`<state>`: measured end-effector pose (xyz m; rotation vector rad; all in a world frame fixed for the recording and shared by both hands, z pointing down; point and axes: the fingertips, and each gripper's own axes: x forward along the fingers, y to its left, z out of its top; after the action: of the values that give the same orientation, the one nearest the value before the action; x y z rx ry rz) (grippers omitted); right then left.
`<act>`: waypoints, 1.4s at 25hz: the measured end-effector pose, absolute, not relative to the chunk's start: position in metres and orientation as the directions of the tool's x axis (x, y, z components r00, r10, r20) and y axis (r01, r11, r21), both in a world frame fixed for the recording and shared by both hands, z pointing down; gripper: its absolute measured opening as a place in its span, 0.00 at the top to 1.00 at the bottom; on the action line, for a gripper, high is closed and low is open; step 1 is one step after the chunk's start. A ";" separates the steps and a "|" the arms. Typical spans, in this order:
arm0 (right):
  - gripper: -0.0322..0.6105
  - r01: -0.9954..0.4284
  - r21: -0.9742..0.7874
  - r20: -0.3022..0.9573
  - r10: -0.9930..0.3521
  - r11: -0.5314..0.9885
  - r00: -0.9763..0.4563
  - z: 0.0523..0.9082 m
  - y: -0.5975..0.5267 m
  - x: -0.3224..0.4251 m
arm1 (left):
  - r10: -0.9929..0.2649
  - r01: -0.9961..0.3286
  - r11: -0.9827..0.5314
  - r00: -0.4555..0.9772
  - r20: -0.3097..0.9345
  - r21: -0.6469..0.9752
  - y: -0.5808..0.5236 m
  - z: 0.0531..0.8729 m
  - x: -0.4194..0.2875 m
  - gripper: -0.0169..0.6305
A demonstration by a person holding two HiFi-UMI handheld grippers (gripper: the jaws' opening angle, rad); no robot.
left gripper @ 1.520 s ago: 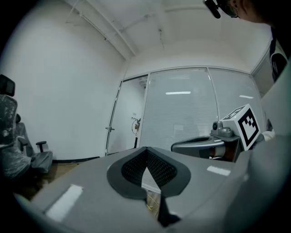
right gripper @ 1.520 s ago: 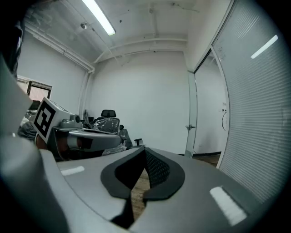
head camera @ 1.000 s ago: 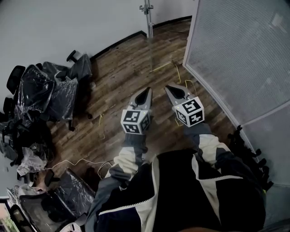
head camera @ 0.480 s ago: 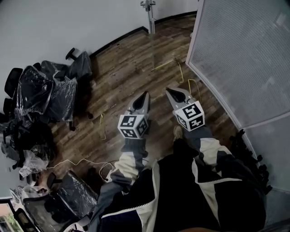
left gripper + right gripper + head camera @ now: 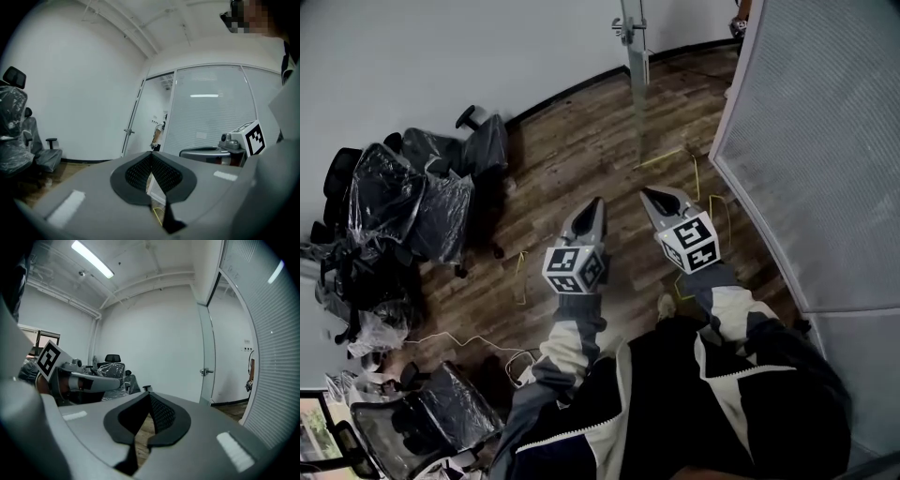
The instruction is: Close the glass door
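Pointing roughly level and side by side, the left gripper [image 5: 597, 202] and the right gripper [image 5: 650, 193] each had their jaws together on nothing. The glass door [image 5: 634, 56] stood open well ahead of both, upright and edge-on, with its handle [image 5: 623, 27] beyond the tips. It looked slightly nearer the right gripper.

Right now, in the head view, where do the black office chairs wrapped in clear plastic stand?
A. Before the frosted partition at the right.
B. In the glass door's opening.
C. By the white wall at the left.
C: the black office chairs wrapped in clear plastic stand on the wooden floor by the white wall, at the picture's left.
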<state>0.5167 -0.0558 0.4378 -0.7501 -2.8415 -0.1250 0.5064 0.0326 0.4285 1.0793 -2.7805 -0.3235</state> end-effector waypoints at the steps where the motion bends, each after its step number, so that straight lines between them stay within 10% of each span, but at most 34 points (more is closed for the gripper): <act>1: 0.94 0.506 0.023 0.217 0.489 0.862 -0.845 0.438 -0.064 0.506 | -0.675 -0.642 0.720 -0.735 0.055 0.264 0.024 0.430 0.496 0.96; 35: 0.94 0.484 0.084 0.251 0.452 0.871 -0.856 0.437 0.014 0.221 | -0.736 -0.717 0.667 -0.676 0.032 0.203 0.090 0.441 0.216 0.96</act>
<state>0.2207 0.0138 0.4372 -0.7147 -2.8196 -0.2119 0.2157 0.0899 0.4414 1.2104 -2.7656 -0.2640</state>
